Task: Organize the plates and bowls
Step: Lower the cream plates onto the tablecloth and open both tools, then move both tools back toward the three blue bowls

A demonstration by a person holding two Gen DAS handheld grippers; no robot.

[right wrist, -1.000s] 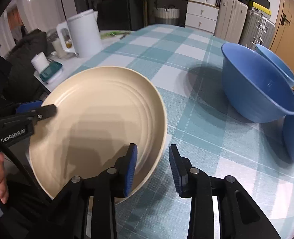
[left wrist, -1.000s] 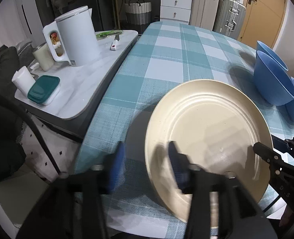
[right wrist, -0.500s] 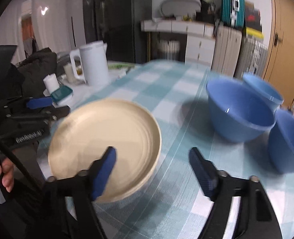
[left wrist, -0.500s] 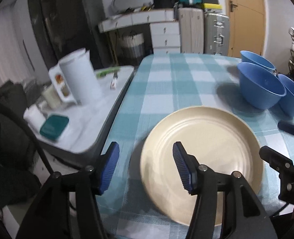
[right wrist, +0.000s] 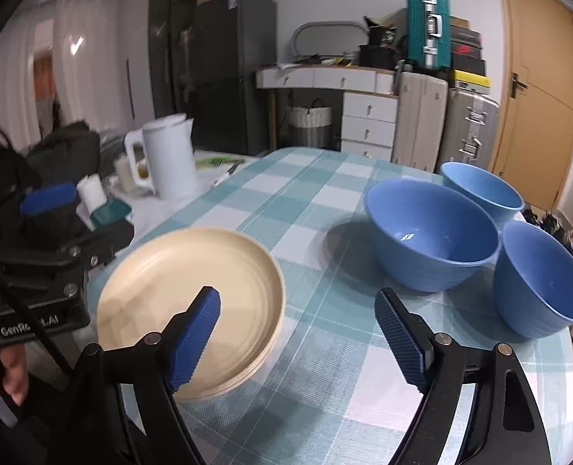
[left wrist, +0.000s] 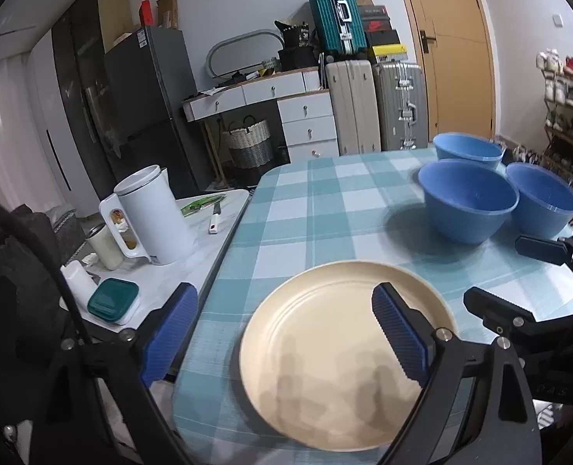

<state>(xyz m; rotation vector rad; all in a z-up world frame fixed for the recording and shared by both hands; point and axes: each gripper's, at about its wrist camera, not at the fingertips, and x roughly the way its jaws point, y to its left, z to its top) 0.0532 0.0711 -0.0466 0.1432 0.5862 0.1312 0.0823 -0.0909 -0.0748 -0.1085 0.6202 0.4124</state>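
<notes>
A stack of cream plates (left wrist: 340, 345) (right wrist: 193, 310) lies on the checked tablecloth near the table's front left corner. Three blue bowls stand at the right: a large one (left wrist: 466, 199) (right wrist: 432, 232), one behind it (left wrist: 466, 149) (right wrist: 480, 190) and one to its right (left wrist: 540, 199) (right wrist: 540, 277). My left gripper (left wrist: 286, 335) is open and empty, raised above the plates' left side. My right gripper (right wrist: 300, 333) is open and empty, raised above the plates' right edge.
A white side table (left wrist: 193, 244) at the left holds a white kettle (left wrist: 151, 217), a cup, a teal-lidded box (left wrist: 113, 300) and a knife. The table's front and left edges are close. Suitcases, drawers and a door stand behind.
Both grippers opened, let go of the plate and pulled up and back. The plate now lies flat on the table.
</notes>
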